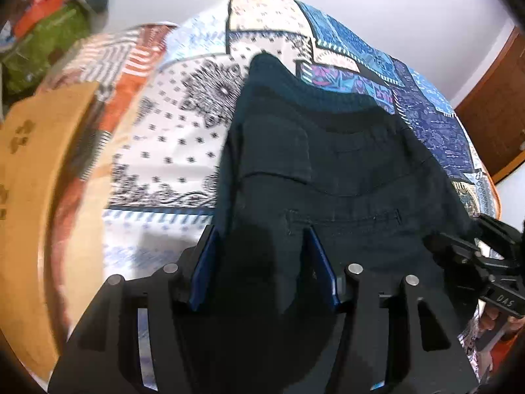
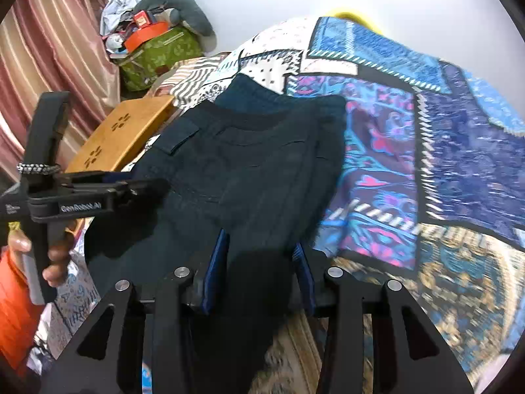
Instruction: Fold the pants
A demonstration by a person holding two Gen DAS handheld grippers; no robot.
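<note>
Dark navy cotton pants point(image 1: 328, 164) lay mid-frame on the patchwork bedspread point(image 1: 170, 131), both the left gripper point(image 1: 262, 262) and right gripper point(image 2: 259, 259) pinching its near edge, jaws clamped on cloth.

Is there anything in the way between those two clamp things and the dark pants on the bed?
Nothing visible. The pants lie on the patterned bedspread, and dark cloth already sits between the fingers of both the left gripper and the right gripper. The wooden board lies off to the side.
</note>
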